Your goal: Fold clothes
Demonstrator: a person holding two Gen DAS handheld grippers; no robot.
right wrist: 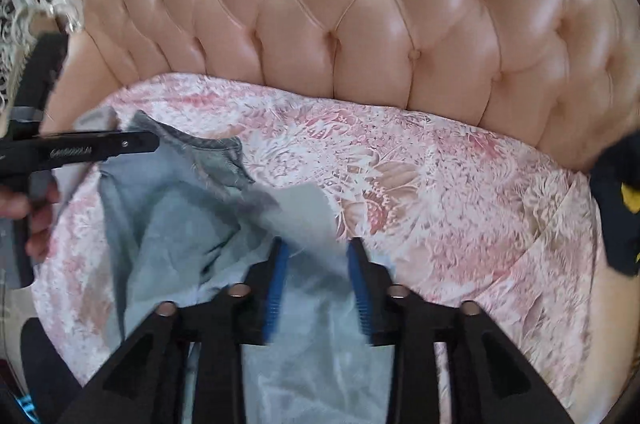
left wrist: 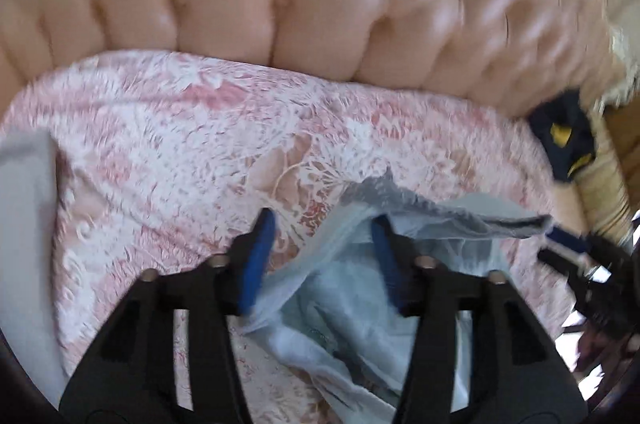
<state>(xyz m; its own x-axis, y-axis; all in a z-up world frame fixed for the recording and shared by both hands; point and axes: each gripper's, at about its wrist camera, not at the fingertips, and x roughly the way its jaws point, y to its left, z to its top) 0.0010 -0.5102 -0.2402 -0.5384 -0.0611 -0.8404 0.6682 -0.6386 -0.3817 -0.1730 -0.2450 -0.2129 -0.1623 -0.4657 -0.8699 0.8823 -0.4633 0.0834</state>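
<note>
A crumpled light blue denim garment (left wrist: pixel 352 296) lies on a pink floral bedspread (left wrist: pixel 160 151). My left gripper (left wrist: pixel 322 224) stands open just above it; the cloth runs under the right finger and the gap, and neither blue pad presses on it. In the right wrist view the same garment (right wrist: pixel 172 216) spreads to the left, its darker frayed edge toward the headboard. My right gripper (right wrist: pixel 317 246) is open with a pale fold of the denim lying loose between the fingers. The left gripper's black body (right wrist: pixel 80 151) and a hand (right wrist: pixel 36 207) show at the left edge.
A tufted peach headboard (right wrist: pixel 360 23) rises behind the bedspread (right wrist: pixel 460 203). A dark navy garment with yellow marks (left wrist: pixel 564 139) lies at the bed's right edge (right wrist: pixel 620 207). A pale grey cloth (left wrist: pixel 24 224) sits at the far left.
</note>
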